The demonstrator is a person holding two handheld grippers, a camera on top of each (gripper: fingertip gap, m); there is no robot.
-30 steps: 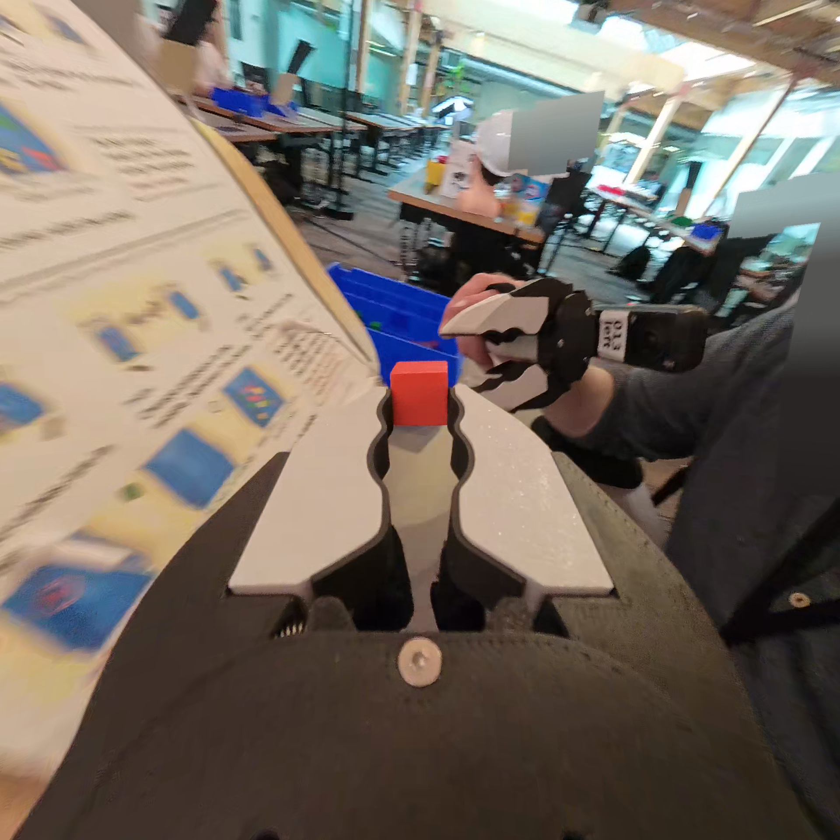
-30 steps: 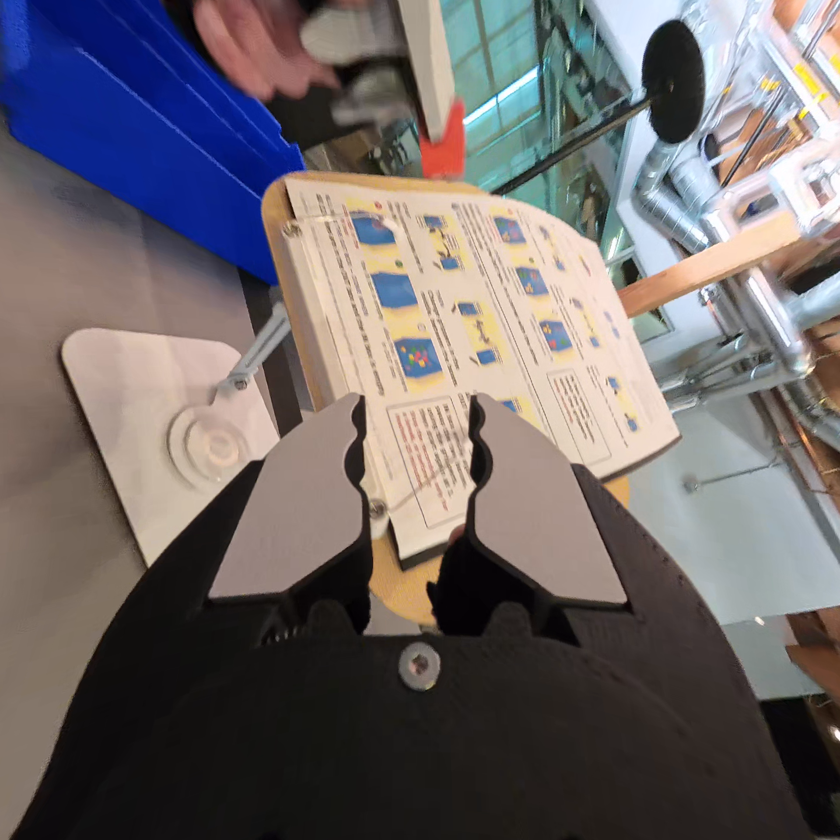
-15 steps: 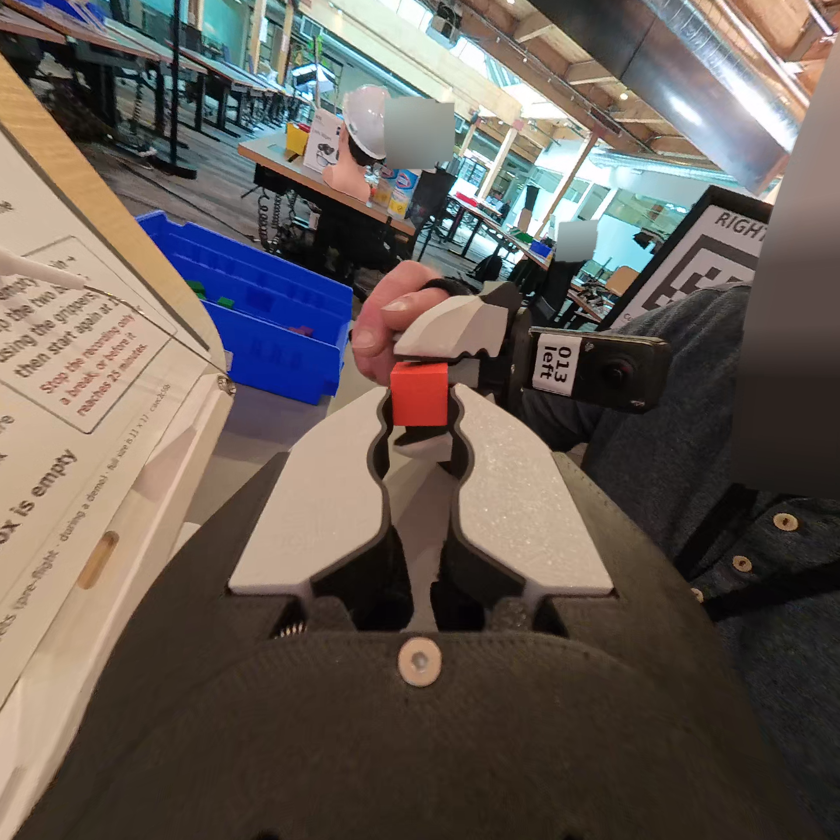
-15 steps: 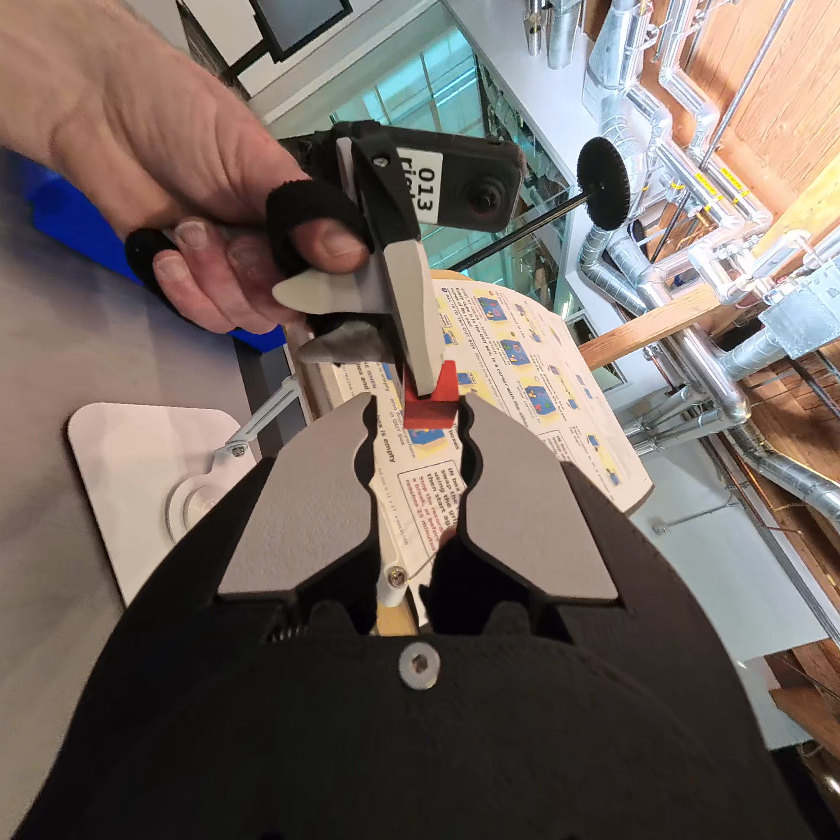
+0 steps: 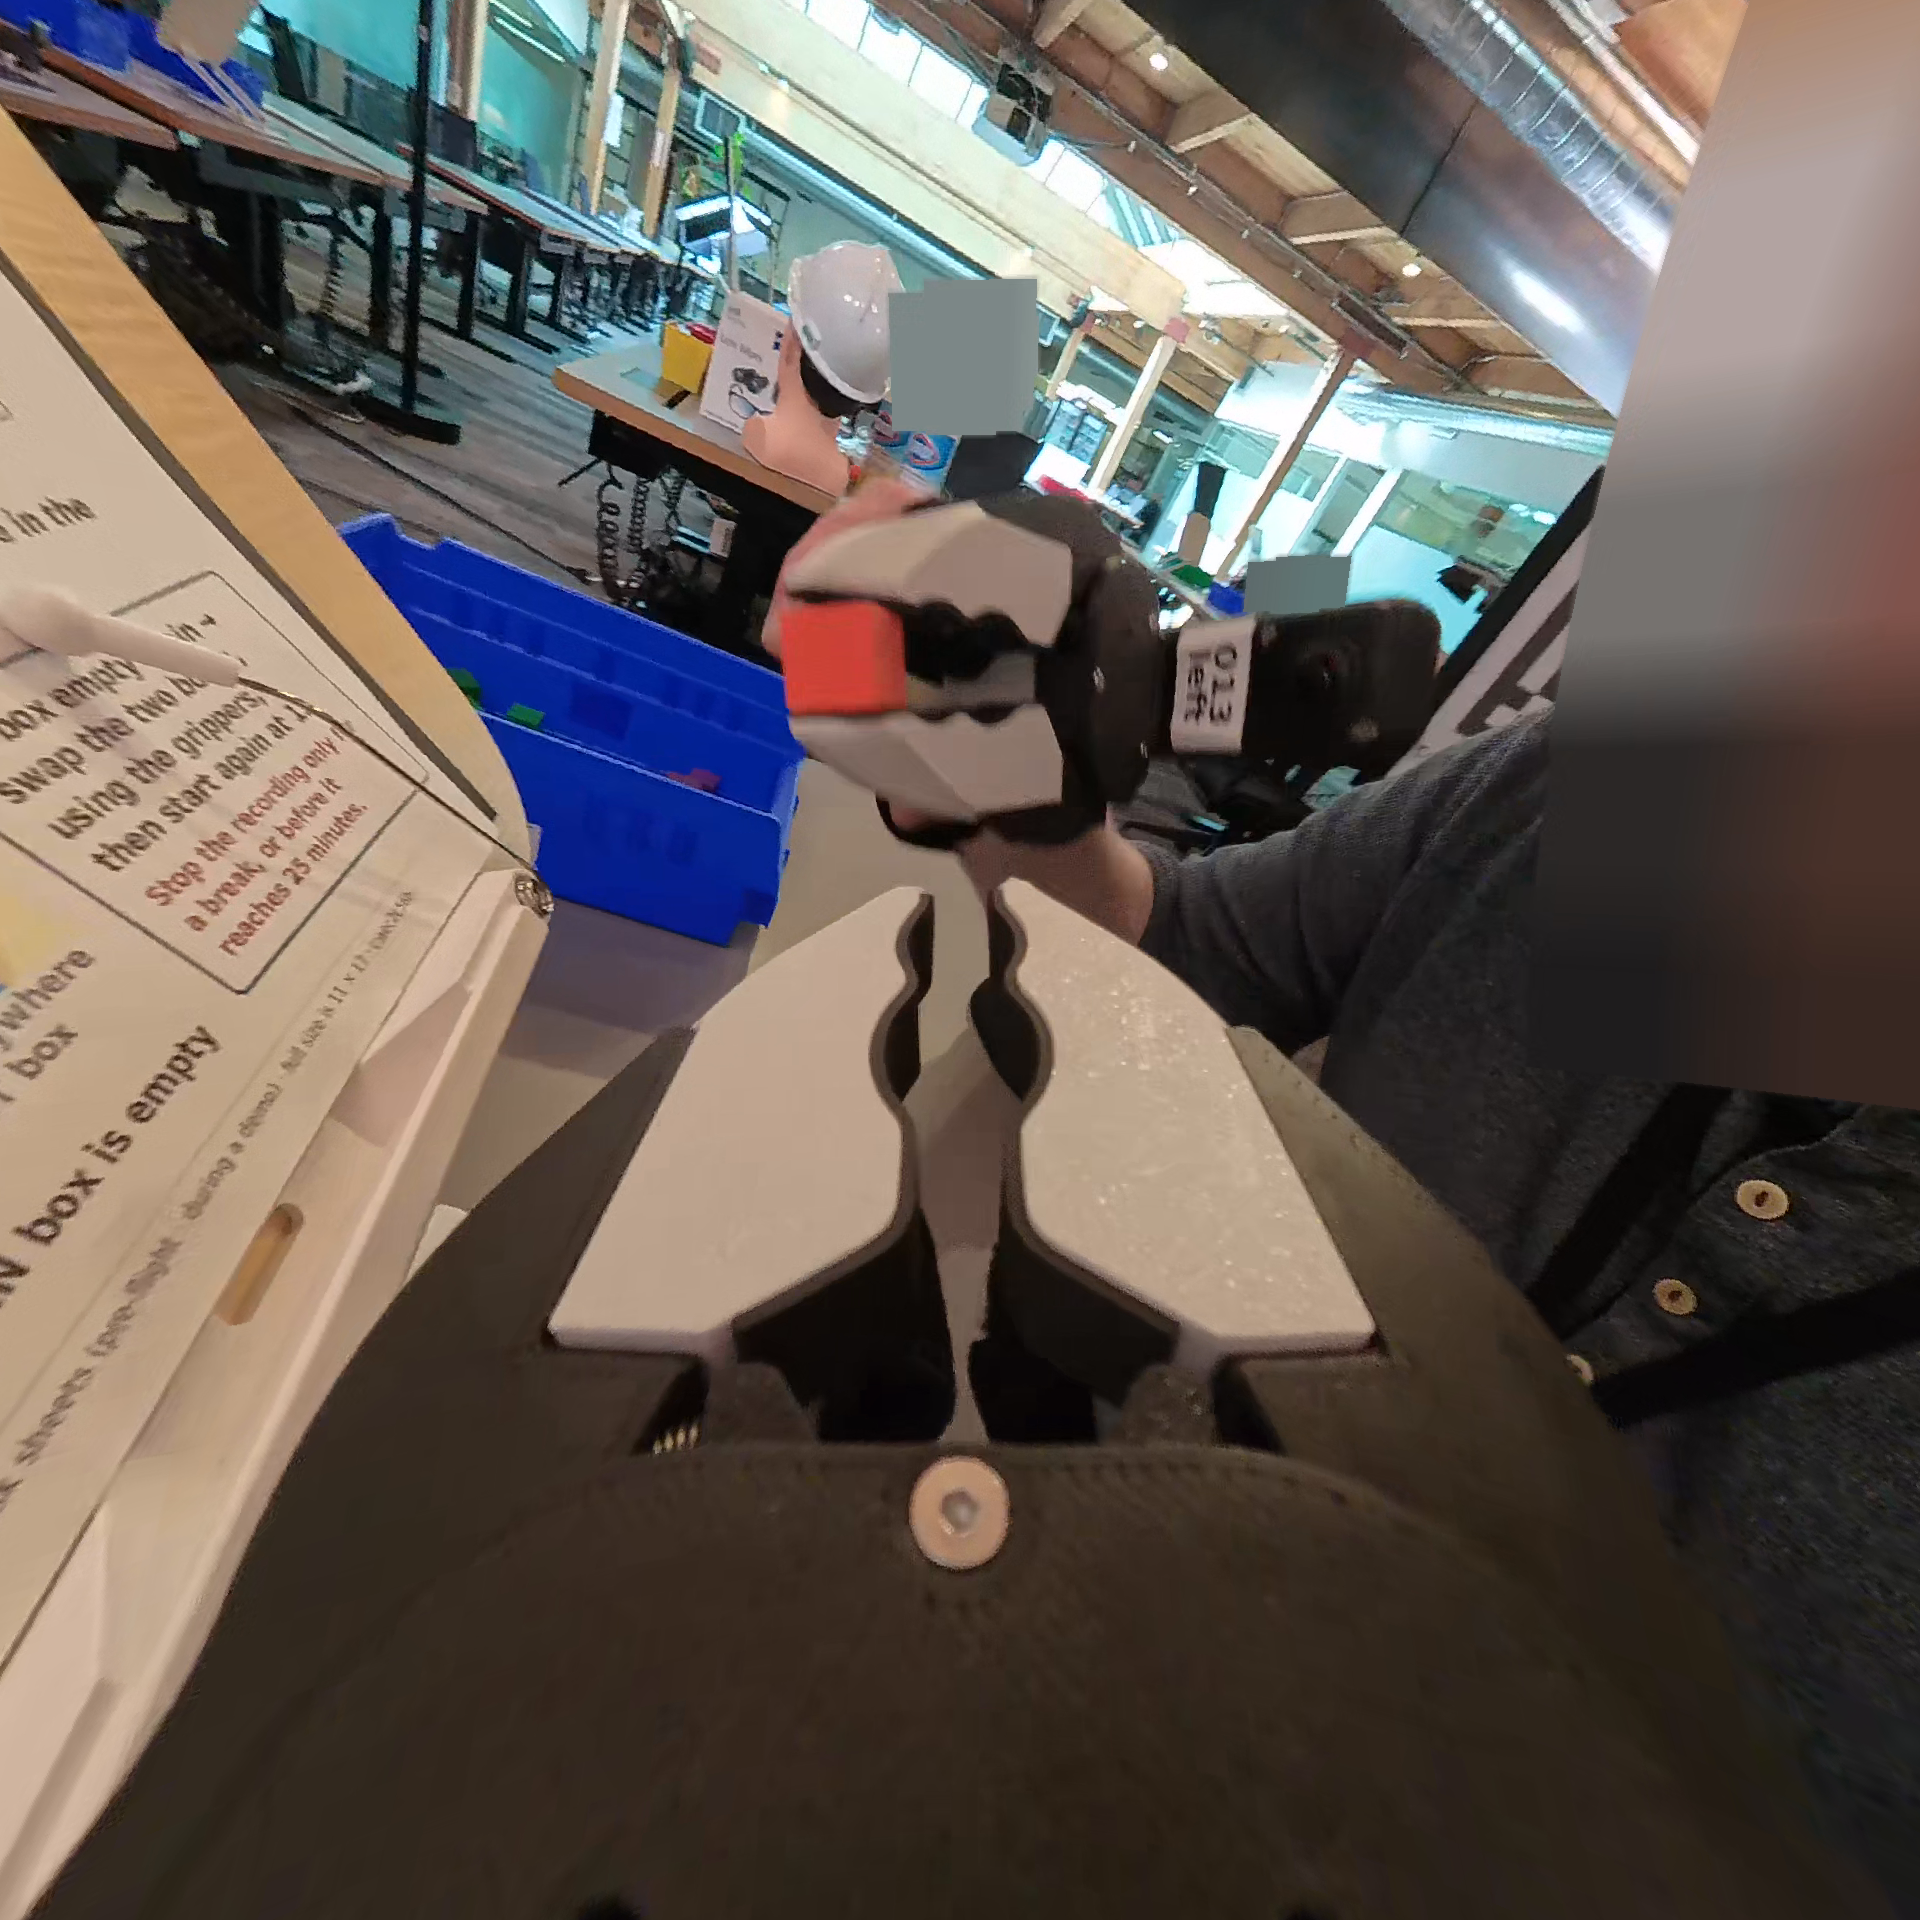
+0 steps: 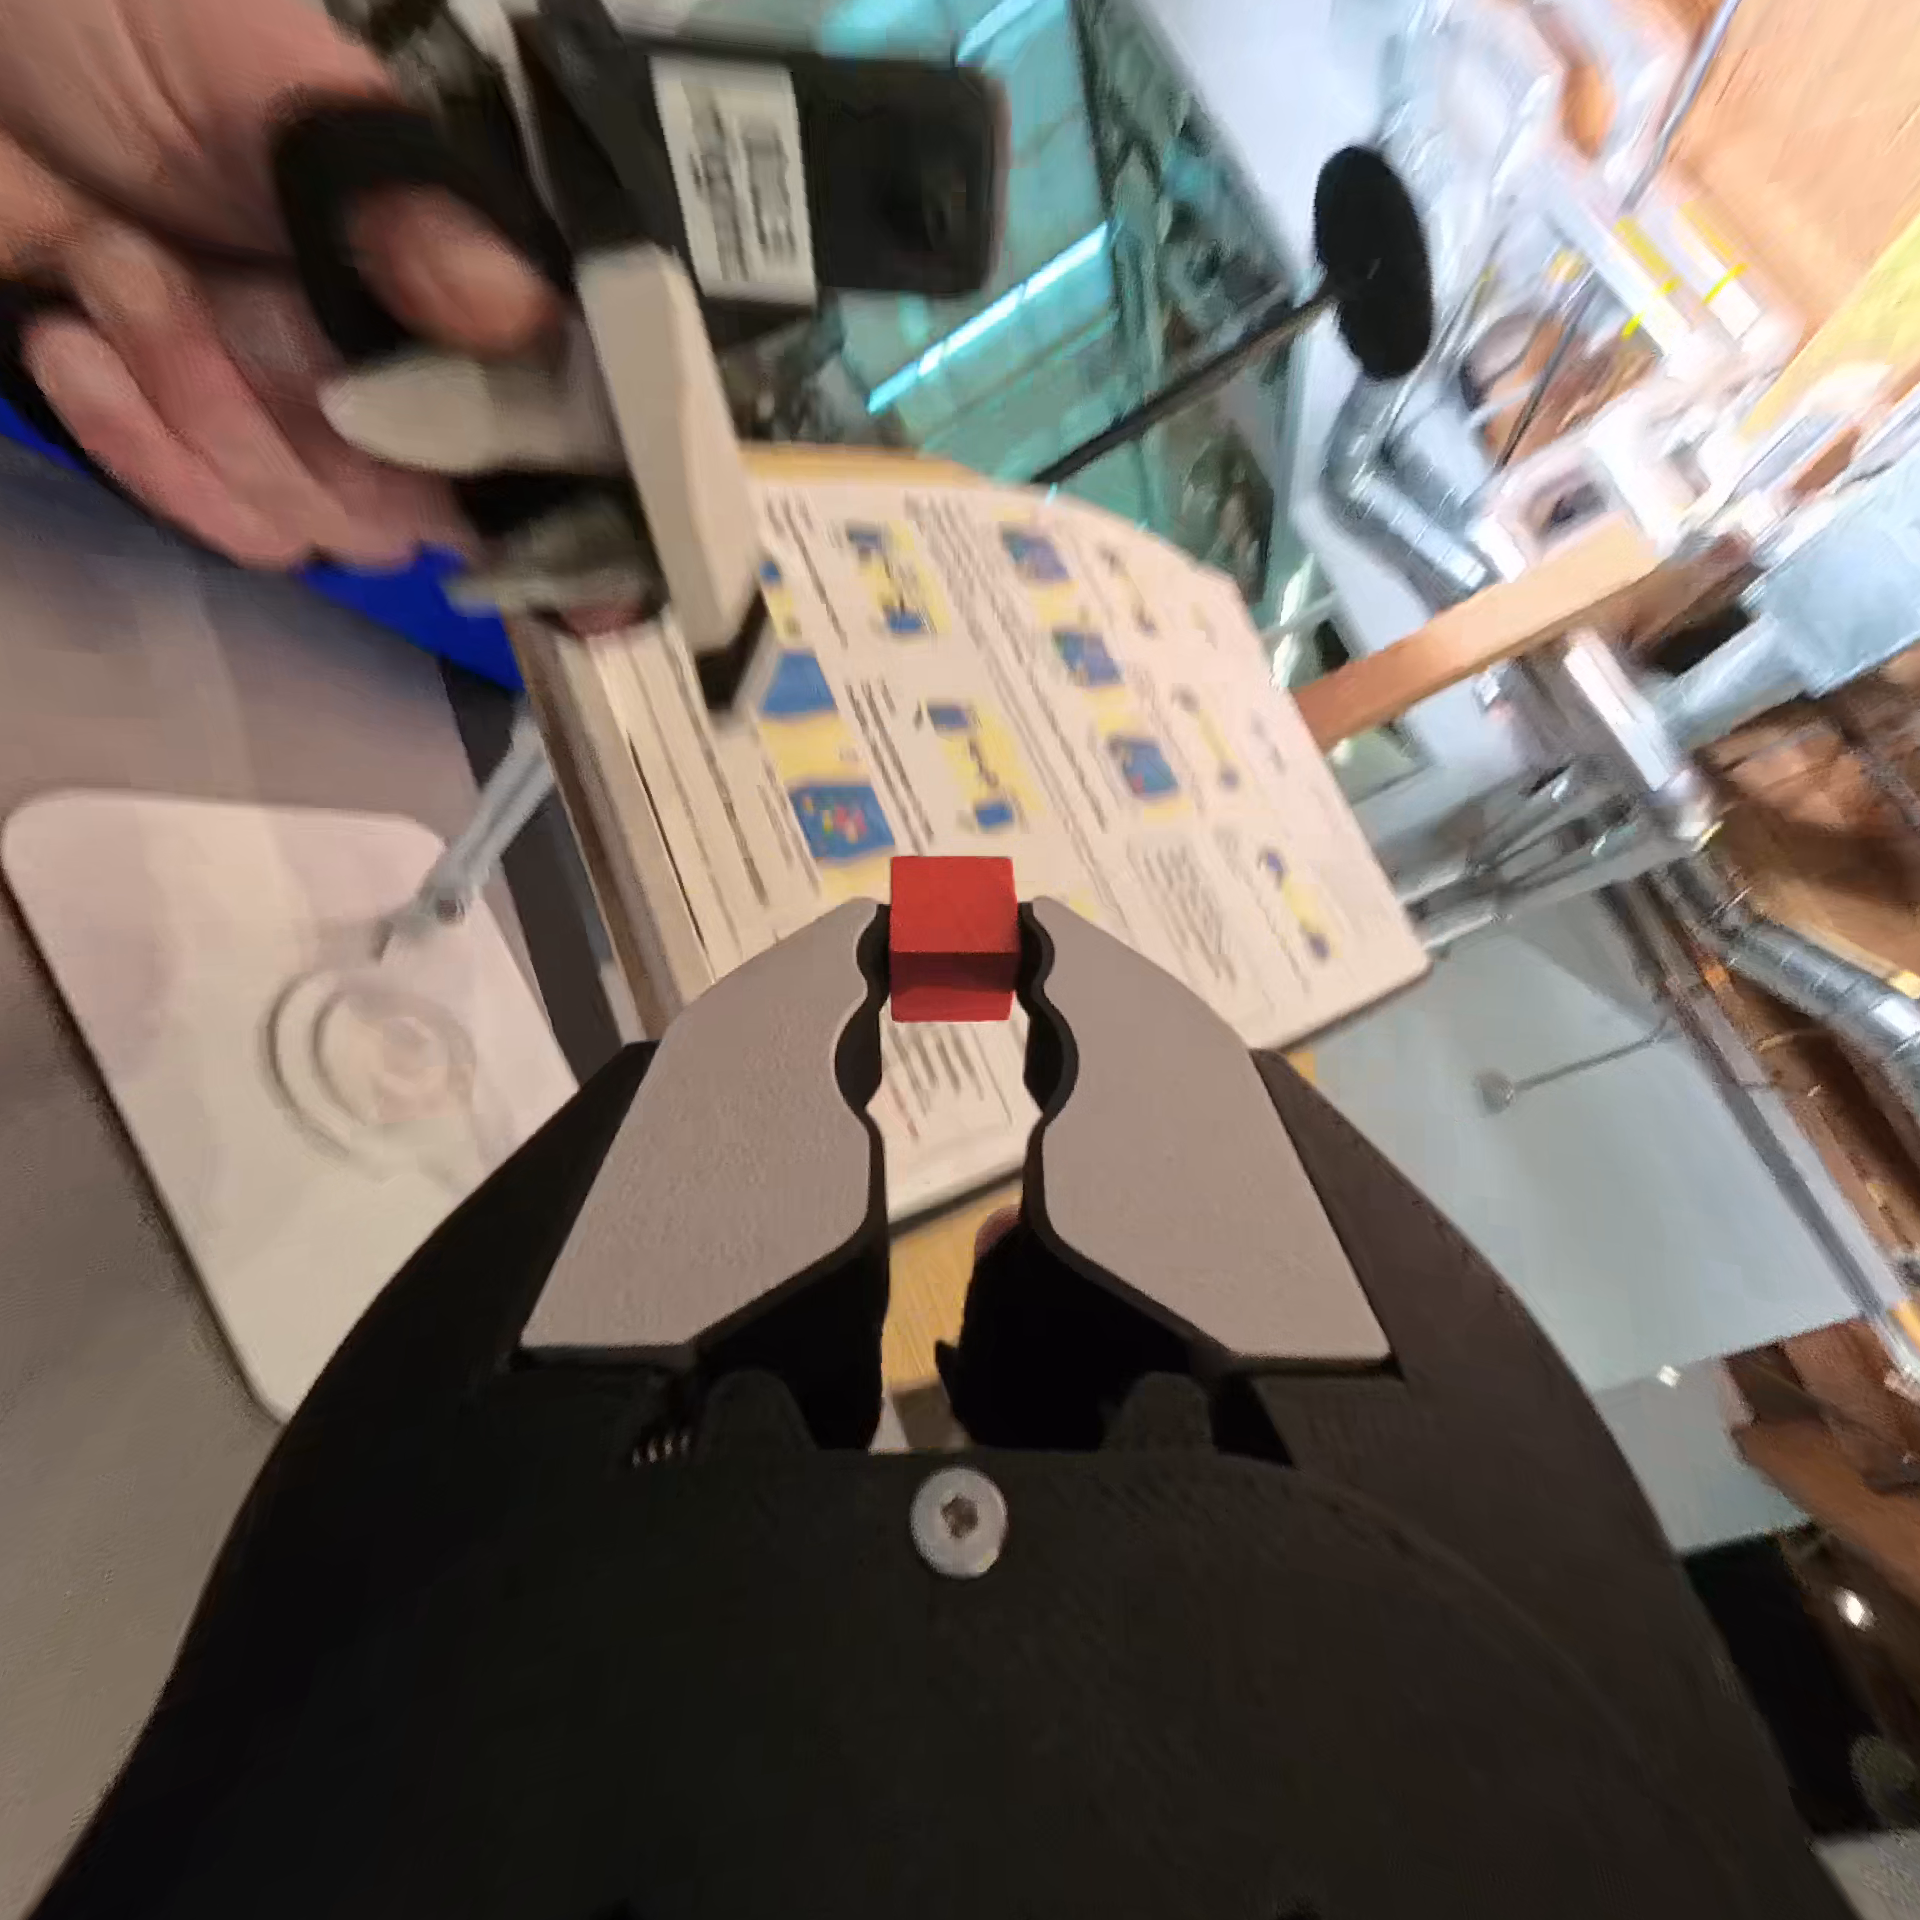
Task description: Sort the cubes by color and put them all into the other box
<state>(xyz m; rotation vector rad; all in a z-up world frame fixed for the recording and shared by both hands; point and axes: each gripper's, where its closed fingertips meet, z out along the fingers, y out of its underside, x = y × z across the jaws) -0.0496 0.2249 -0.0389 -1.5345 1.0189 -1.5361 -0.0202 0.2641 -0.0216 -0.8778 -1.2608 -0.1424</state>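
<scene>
On my left wrist view, the left gripper (image 5: pixel 961 914) has nothing between its fingertips — the jaws stand only a narrow slit apart, with bare air in the gap. Beyond them I see the right gripper (image 5: pixel 831 670), in a hand, clamped on the red cube (image 5: pixel 842 660), one pad above it and one below. Further left is the blue box (image 5: pixel 644 831) on the grey table, with a few small green and purple cubes lying in its compartments. An instruction board (image 5: pixel 156 831) fills the left edge.

On my right wrist view, the red cube (image 6: pixel 953 954) sits right at the fingertips of the right gripper (image 6: pixel 953 930), both pads pressed against its sides. The left gripper (image 6: pixel 681 499) shows blurred at upper left — held by a hand (image 6: pixel 208 312), its fingers clear of the cube. The instruction board (image 6: pixel 1091 748) stands behind.
</scene>
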